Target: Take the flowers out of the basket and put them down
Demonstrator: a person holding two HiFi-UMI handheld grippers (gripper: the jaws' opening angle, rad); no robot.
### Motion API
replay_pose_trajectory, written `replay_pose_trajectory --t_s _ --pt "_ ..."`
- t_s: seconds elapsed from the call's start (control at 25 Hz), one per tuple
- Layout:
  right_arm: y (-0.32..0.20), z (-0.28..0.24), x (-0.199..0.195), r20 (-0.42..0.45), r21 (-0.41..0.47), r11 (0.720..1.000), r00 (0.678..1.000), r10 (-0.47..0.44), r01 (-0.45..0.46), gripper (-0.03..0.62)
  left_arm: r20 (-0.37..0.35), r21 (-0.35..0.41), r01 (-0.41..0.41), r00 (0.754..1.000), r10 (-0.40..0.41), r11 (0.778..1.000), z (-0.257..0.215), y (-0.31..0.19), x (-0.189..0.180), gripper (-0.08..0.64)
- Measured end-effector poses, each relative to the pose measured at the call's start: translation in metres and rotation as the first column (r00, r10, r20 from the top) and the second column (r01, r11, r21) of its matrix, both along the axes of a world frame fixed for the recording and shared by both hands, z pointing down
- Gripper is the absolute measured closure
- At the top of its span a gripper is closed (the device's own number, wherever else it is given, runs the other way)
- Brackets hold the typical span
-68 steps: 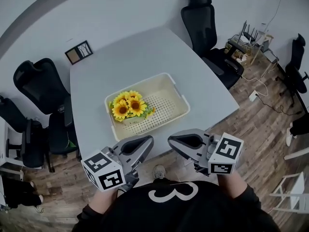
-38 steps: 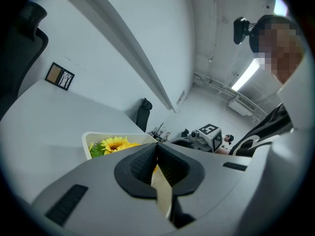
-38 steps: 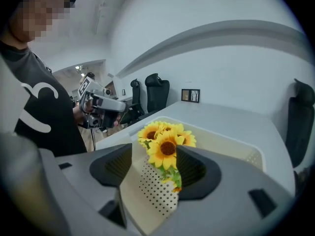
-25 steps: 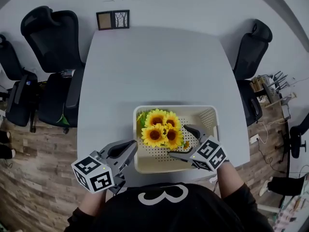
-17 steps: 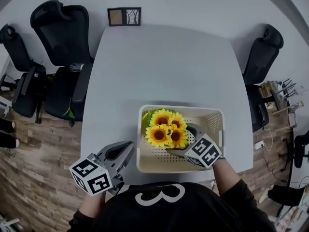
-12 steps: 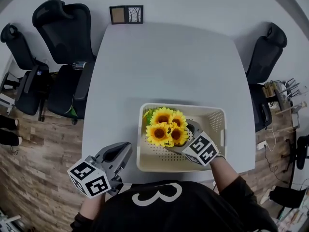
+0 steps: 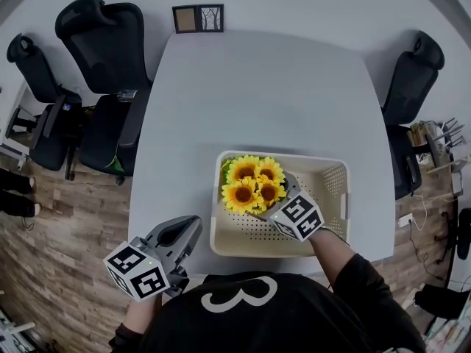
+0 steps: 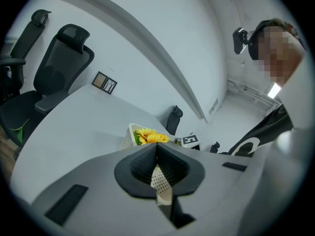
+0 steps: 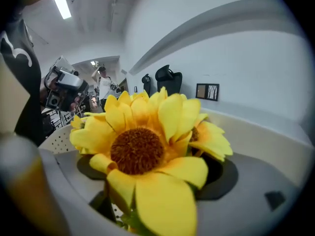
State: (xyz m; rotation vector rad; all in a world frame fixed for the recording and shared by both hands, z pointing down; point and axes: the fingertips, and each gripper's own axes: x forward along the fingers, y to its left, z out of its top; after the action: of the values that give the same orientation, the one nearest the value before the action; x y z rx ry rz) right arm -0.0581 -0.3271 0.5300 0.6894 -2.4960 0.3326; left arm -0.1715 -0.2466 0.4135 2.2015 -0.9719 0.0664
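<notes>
A bunch of yellow sunflowers (image 7: 252, 184) stands in the left half of the cream perforated basket (image 7: 327, 197) near the table's front edge. My right gripper (image 7: 266, 199) reaches into the basket from the right and is open. In the right gripper view a sunflower head (image 9: 138, 151) fills the space between the jaws of the right gripper (image 9: 152, 181), and the stems are hidden. My left gripper (image 7: 190, 226) is shut and holds nothing. It hangs over the table's front left, outside the basket. The left gripper view shows the left gripper (image 8: 156, 146), with the flowers (image 8: 150, 136) and the basket (image 8: 127, 137) beyond its tips.
The grey table (image 7: 257, 94) stretches bare behind the basket. A framed picture (image 7: 199, 18) lies at its far edge. Black office chairs (image 7: 103, 35) stand at the left and another chair (image 7: 416, 72) stands at the right. A wooden floor surrounds the table.
My right gripper has moved from the basket's front right further in, so its open jaws now sit around the sunflowers. The left gripper has stayed put, shut.
</notes>
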Motion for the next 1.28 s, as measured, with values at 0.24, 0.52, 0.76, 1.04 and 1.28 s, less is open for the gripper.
replay_pose_trajectory --t_s 0.24,0.52,0.76,1.04,1.28 --pt "-0.005 0.001 -0.014 0.033 0.013 1.0 0.999 0.0 -0.001 0.115 0.01 0.003 -0.012 1.0 0.012 1.0 -0.001 0.004 0.001 0.548" --pt "-0.006 0.004 -0.02 0.034 0.042 0.999 0.999 0.006 -0.008 0.183 0.026 -0.001 -0.015 1.0 0.015 1.0 0.004 0.015 -0.003 0.548" --pt "-0.009 0.0 -0.018 0.023 0.104 0.994 1.0 0.017 -0.019 0.254 0.041 -0.005 -0.023 0.999 0.023 1.0 0.004 0.019 -0.006 0.548" --pt "-0.006 0.0 -0.018 0.027 0.116 0.993 1.0 0.007 -0.01 0.333 0.055 -0.008 -0.02 0.998 0.02 1.0 0.003 0.025 -0.013 0.548" --pt "-0.003 0.0 -0.014 0.032 0.118 0.993 0.999 -0.015 0.011 0.351 0.055 -0.005 -0.029 0.998 0.029 1.0 0.004 0.03 -0.007 0.548"
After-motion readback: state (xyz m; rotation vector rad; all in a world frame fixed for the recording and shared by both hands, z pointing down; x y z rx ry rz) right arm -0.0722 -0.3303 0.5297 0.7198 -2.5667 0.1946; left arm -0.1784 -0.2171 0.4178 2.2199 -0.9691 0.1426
